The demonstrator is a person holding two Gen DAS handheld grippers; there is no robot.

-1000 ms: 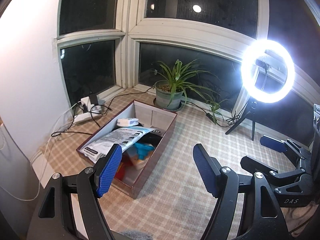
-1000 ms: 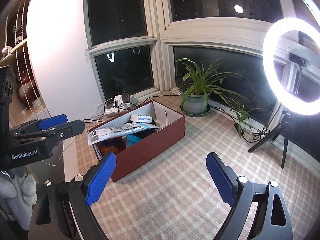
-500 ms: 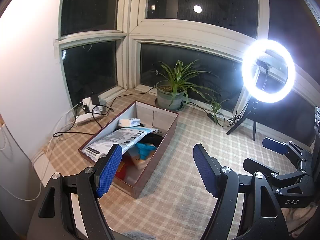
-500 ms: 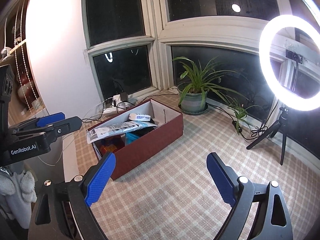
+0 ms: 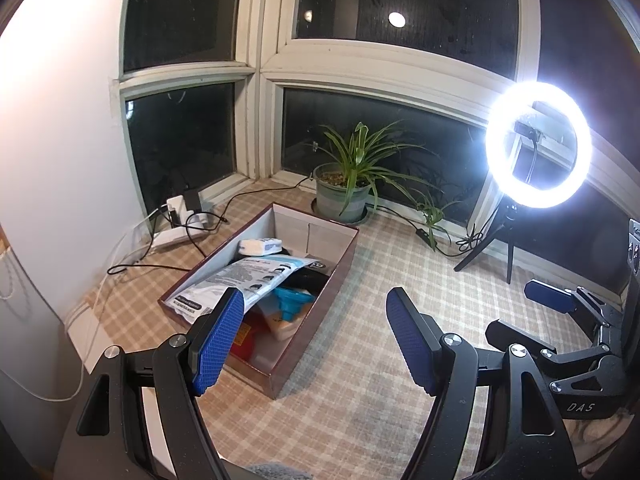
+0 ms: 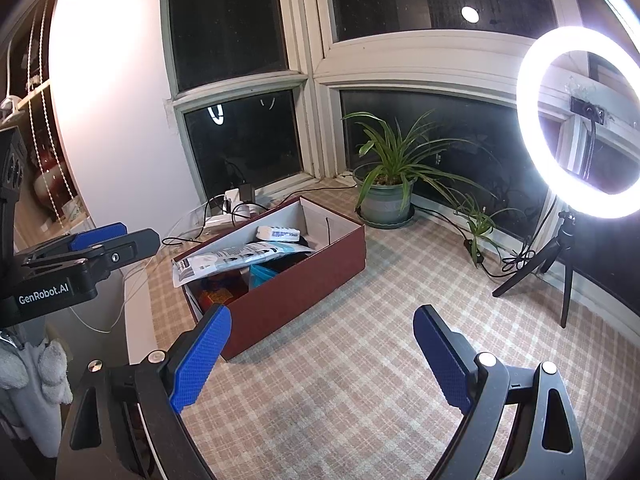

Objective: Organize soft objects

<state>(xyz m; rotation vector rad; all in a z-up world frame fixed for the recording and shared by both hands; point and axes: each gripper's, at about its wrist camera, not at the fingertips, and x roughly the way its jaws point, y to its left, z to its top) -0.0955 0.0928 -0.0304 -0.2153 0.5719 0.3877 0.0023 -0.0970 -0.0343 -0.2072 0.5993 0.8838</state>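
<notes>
A dark red open box (image 5: 320,316) (image 6: 304,280) stands on the plaid surface and holds soft packs: a white plastic packet (image 5: 240,280) (image 6: 236,258) lying across the top, a small tissue pack (image 5: 262,245) (image 6: 278,234) at the far end, and blue and red items below. My left gripper (image 5: 312,340) is open and empty, above the box's near right corner. My right gripper (image 6: 320,356) is open and empty, over the plaid surface in front of the box. A grey fluffy thing (image 6: 36,380) hangs at the left edge of the right wrist view.
A potted plant (image 5: 344,192) (image 6: 386,196) stands behind the box by the window. A lit ring light on a tripod (image 5: 536,148) (image 6: 580,120) stands at the right. A power strip with cables (image 5: 176,224) (image 6: 228,212) lies at the back left.
Both grippers stay open and empty. The views have shifted only slightly; the box sits a little differently in frame.
</notes>
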